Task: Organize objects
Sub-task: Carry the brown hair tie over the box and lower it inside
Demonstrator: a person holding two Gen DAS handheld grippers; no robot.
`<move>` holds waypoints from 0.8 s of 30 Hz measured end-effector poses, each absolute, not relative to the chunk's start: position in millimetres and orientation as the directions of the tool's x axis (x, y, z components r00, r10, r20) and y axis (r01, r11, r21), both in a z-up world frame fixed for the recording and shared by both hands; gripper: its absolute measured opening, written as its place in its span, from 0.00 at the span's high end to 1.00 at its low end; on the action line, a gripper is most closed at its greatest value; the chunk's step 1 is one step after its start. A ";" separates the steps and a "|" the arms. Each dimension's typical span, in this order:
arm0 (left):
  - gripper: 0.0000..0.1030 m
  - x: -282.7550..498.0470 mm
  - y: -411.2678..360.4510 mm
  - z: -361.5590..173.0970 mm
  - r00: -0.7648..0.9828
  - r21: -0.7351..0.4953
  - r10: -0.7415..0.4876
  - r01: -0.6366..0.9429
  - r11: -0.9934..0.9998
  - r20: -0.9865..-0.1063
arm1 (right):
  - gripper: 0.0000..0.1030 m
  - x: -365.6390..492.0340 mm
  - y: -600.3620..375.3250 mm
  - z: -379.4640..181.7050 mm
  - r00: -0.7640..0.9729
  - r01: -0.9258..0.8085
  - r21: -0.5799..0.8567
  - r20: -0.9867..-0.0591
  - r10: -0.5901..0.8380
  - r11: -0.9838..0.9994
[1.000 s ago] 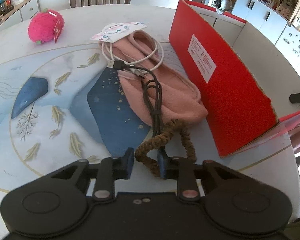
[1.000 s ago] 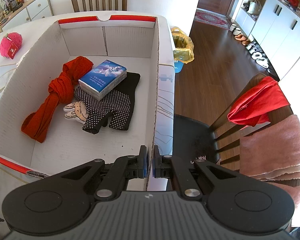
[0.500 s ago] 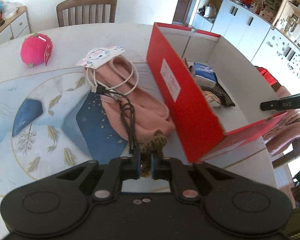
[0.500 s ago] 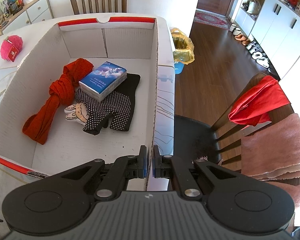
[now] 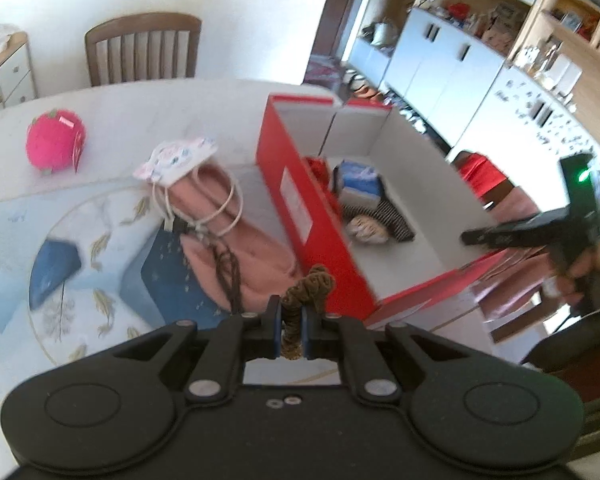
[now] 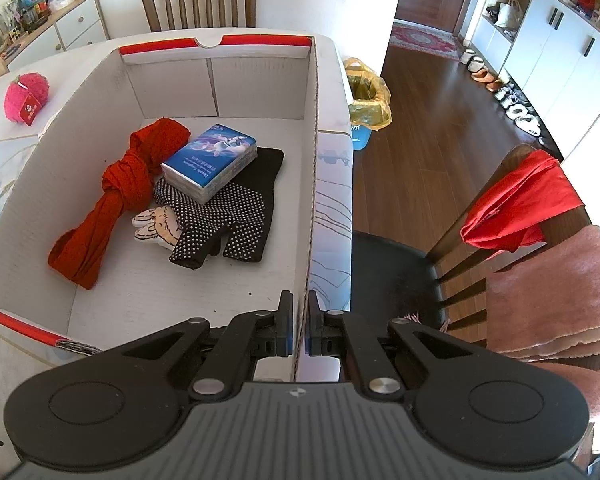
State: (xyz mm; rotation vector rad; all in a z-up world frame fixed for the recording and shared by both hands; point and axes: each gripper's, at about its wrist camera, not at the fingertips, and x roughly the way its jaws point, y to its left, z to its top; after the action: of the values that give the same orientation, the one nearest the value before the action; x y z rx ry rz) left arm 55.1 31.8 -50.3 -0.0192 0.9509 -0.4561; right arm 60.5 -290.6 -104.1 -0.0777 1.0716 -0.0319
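My left gripper [image 5: 291,330] is shut on a brown hair scrunchie [image 5: 310,289] and holds it above the table, just left of the red cardboard box [image 5: 300,204]. My right gripper [image 6: 299,330] is shut on the box's right wall [image 6: 311,168]; it also shows in the left wrist view [image 5: 500,236]. Inside the box lie a red scarf [image 6: 116,196], a blue tissue pack [image 6: 210,160], dotted black gloves [image 6: 228,212] and a small rabbit figure [image 6: 158,224].
On the table lie a pink cloth [image 5: 236,236] with a white cable [image 5: 216,208] and a dark cable [image 5: 226,272], a patterned pouch [image 5: 176,158] and a pink plush ball [image 5: 54,146]. A chair [image 6: 520,216] with red cloth stands right of the box.
My left gripper closed on the scrunchie, lifted it off the table and swung right toward the box. My right gripper stayed shut on the box wall.
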 end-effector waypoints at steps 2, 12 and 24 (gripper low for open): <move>0.94 56.9 33.0 -39.0 0.504 -0.211 -0.393 0.381 0.900 -0.769 | 0.96 60.2 -291.5 -104.3 0.479 -0.010 -0.075 -0.876 -0.061 0.997; 0.94 74.7 3.7 -0.7 0.531 -0.197 -0.467 0.487 0.851 -0.707 | 0.96 59.8 -292.6 -104.1 0.481 -0.007 -0.072 -0.875 -0.059 0.997; 0.94 108.0 -62.6 -26.2 0.418 -0.200 -0.521 0.605 0.771 -0.744 | 0.96 58.4 -294.2 -100.6 0.492 -0.004 -0.054 -0.870 -0.045 0.999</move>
State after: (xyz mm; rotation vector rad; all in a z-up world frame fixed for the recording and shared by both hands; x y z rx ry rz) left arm 108.0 -62.6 -26.2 0.1047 0.8935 -0.7078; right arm 58.4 -294.2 -100.6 -0.0516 1.0566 -0.0249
